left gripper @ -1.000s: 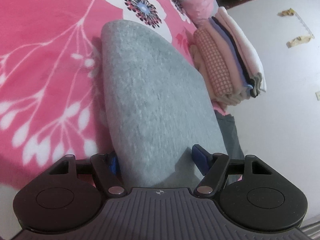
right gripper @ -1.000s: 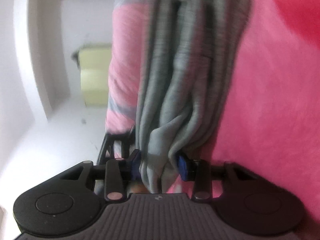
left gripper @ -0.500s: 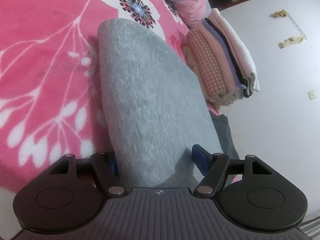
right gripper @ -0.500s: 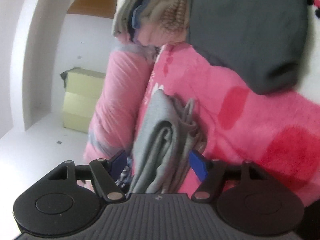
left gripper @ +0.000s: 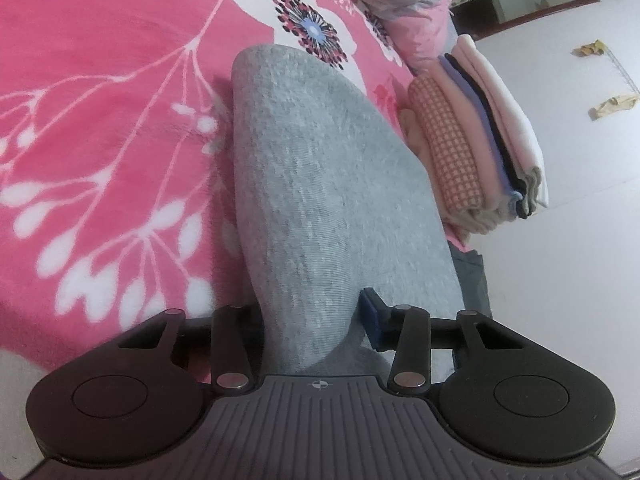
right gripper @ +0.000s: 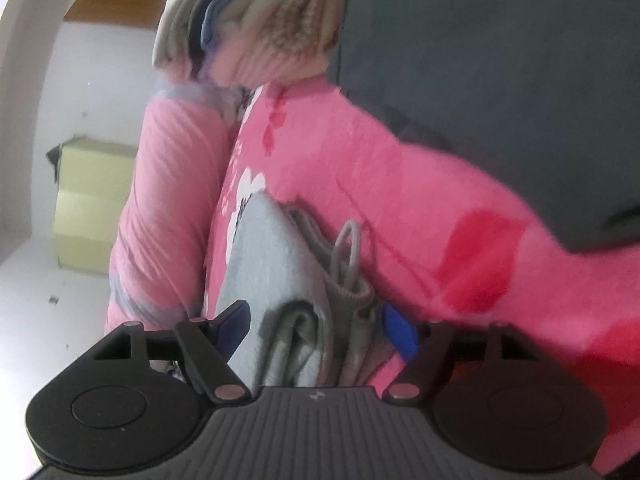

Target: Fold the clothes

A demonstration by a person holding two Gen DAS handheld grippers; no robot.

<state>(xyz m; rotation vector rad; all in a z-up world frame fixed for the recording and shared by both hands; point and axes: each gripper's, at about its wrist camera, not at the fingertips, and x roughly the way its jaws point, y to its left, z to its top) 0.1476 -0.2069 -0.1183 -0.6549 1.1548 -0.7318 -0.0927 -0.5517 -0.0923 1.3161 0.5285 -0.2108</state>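
A folded light grey garment (left gripper: 328, 184) lies lengthwise on the pink floral blanket (left gripper: 100, 120). My left gripper (left gripper: 312, 312) is shut on its near end; the left pad is hidden behind the cloth and the blue right pad (left gripper: 372, 312) presses its side. In the right wrist view the same grey garment (right gripper: 272, 264) shows its folded layers and a drawstring (right gripper: 348, 248). It rests on the blanket between the spread fingers of my right gripper (right gripper: 316, 332), which stands open.
A stack of folded clothes (left gripper: 472, 140) sits on the blanket just right of the grey garment, also visible as the stack (right gripper: 248, 12). A dark grey garment (right gripper: 480, 60) lies beside it. A pink rolled bedding (right gripper: 168, 200) lines the bed's edge; a pale yellow box (right gripper: 92, 200) stands on the floor.
My right gripper has opened and let go of the grey garment, which hung from it a second ago and now lies on the blanket. The left gripper's hold is unchanged.
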